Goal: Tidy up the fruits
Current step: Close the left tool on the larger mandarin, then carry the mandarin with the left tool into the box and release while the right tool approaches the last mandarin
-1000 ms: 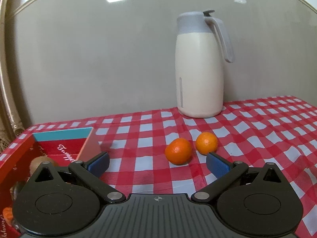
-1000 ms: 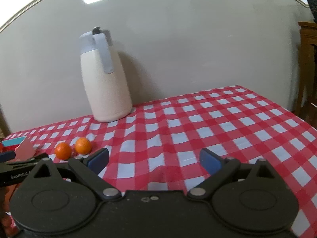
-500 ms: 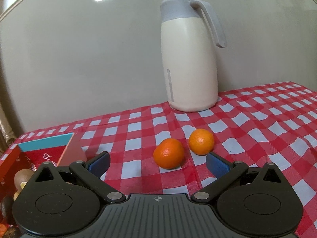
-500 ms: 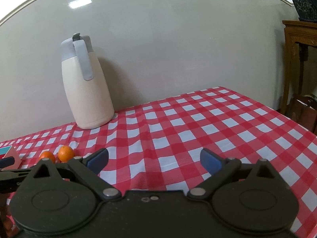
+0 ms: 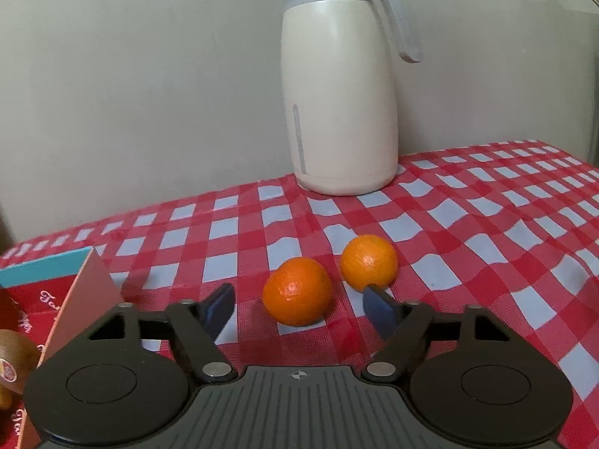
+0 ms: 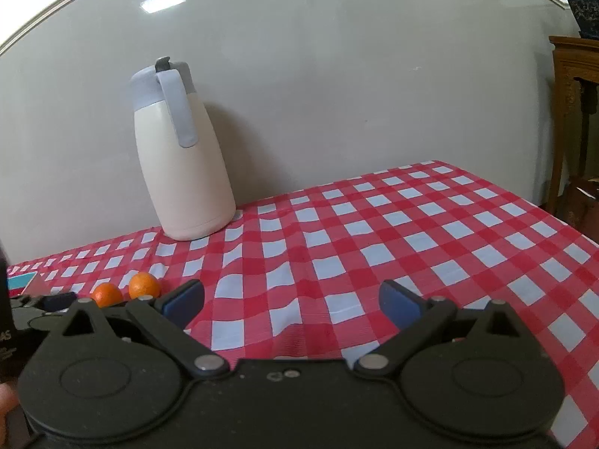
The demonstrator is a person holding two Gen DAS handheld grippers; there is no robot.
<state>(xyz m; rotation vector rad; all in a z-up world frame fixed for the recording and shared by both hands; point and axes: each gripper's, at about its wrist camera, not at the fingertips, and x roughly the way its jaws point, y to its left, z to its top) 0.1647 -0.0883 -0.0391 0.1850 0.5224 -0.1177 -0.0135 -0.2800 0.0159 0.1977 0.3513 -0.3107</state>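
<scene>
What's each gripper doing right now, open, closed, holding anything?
Left gripper: open, holding nothing, the nearer orange sits between its fingertips on the tablecloth.
Right gripper: open, empty, over bare tablecloth.

A red-and-white checked cloth tablecloth (image 5: 468,224) lies slightly rippled ahead of the matt black plastic left gripper (image 5: 297,305). Between its blue pads sits a glossy, finely pitted orange mandarin (image 5: 297,292). Further ahead stands a smooth satin cream plastic jug with a grey lid (image 5: 338,86). To the left, a glossy red printed cardboard box (image 5: 45,299) holds a fuzzy brown kiwi (image 5: 15,351).
</scene>
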